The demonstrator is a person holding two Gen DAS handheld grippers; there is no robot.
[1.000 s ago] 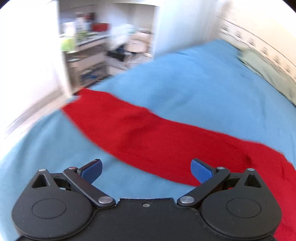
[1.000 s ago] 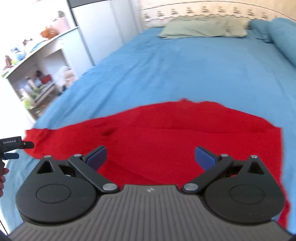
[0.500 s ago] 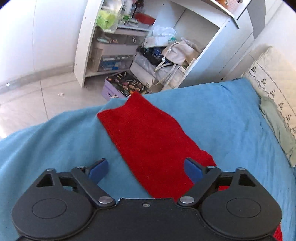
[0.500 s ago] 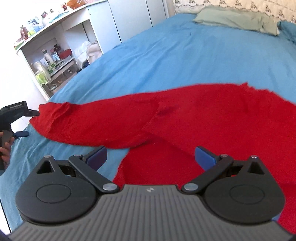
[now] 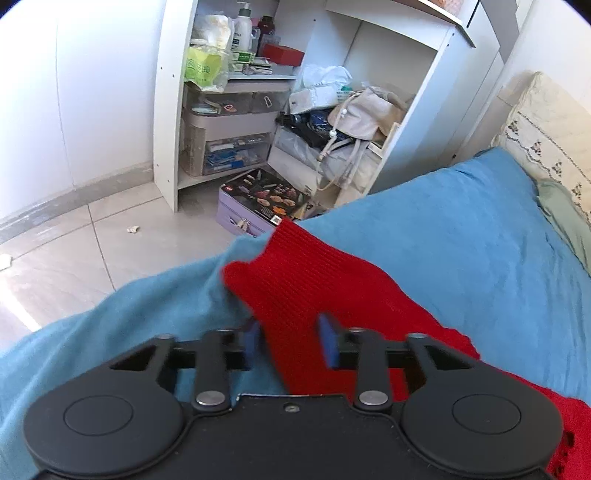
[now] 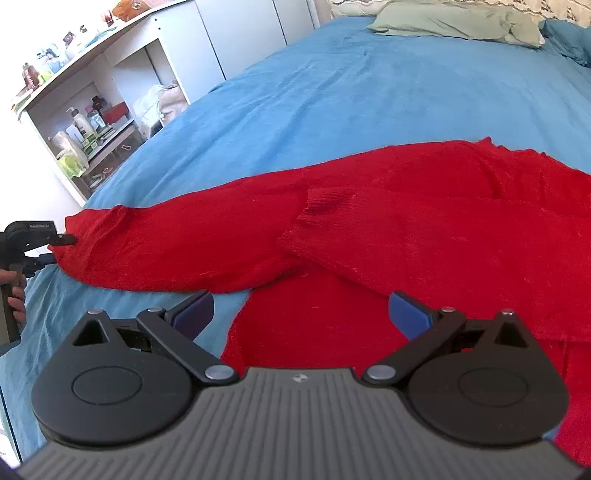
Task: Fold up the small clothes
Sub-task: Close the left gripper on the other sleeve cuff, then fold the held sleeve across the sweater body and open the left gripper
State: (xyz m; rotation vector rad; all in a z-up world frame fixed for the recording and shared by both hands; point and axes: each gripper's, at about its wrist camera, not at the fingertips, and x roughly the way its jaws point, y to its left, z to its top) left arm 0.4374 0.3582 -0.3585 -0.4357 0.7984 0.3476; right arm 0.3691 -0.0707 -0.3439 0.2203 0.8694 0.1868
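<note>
Red knit sweater (image 6: pixel 424 221) lies spread across the near part of the bed (image 6: pixel 332 92); one sleeve (image 5: pixel 314 280) stretched out to the bed's side edge by the shelving, other sleeve already folded over the body. A second ago left gripper (image 5: pixel 290 341) was wide open above the cloth; now it has dropped onto the outstretched sleeve near the cuff and the jaws are closing, knit between the pads, not clearly pinched yet. Likely the grab before folding this sleeve inward. Right gripper (image 6: pixel 301 314) has come down too, fully spread, nothing held, low over the sweater's near edge. Cuff sits right at the bed edge, floor (image 5: pixel 92 240) and cluttered shelf unit (image 5: pixel 258 110) beyond, so pull inward. Toward the pillow (image 6: pixel 454 20) the bedcover is bare, plenty of room
</note>
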